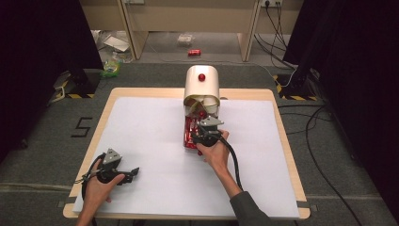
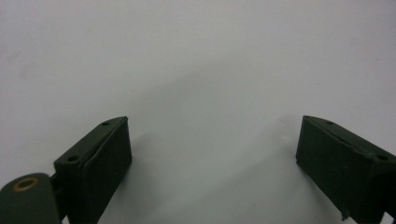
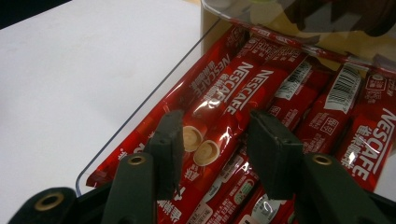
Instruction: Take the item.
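Observation:
A cream dispenser [image 1: 202, 84] with a red knob stands at the back middle of the table, and a clear tray [image 3: 154, 93] in front of it holds several red Nescafe sachets [image 3: 233, 88] lying side by side. My right gripper [image 3: 217, 121] reaches into that tray with its jaws either side of a sachet, the pads not visibly pressing on it. In the high view the right gripper [image 1: 196, 139] sits over the red sachets [image 1: 189, 129]. My left gripper [image 1: 134, 172] rests near the front left of the white sheet. Its jaws [image 2: 215, 126] stand wide open with nothing between them.
A white paper sheet [image 1: 150, 136] covers most of the wooden table [image 1: 287, 155]. A clear flap [image 3: 280, 18] hangs over the far end of the tray. Cables, a red can [image 1: 194, 52] and litter lie on the floor beyond the table.

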Demonstrator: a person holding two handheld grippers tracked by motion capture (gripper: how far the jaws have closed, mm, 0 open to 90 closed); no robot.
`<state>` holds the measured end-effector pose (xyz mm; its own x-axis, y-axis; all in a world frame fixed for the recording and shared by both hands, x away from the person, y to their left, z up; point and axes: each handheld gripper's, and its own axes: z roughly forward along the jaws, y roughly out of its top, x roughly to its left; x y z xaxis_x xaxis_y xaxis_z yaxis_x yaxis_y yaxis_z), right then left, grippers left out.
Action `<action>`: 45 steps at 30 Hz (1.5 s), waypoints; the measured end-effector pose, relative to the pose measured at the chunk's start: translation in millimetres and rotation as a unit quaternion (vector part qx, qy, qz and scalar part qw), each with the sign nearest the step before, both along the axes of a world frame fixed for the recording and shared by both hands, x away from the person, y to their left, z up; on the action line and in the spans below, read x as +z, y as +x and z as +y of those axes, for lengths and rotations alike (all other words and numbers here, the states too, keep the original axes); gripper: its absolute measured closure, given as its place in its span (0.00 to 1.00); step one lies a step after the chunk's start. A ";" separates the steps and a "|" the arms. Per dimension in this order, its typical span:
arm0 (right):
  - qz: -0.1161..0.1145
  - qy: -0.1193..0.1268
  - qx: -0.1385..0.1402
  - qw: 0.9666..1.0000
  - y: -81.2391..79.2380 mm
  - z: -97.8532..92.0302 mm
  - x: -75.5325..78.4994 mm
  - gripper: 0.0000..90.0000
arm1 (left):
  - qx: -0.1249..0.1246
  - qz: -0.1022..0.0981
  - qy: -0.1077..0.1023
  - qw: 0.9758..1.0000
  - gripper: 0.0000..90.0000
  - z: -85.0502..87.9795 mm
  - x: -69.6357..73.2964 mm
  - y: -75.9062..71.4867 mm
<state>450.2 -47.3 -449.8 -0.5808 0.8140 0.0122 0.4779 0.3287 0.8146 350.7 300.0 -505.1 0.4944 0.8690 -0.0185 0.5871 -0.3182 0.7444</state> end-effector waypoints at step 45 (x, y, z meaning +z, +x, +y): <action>0.015 0.033 0.062 0.997 -18.9 -41.5 31.1 0.96 | 0.000 0.001 0.000 1.000 0.11 0.1 0.1 0.1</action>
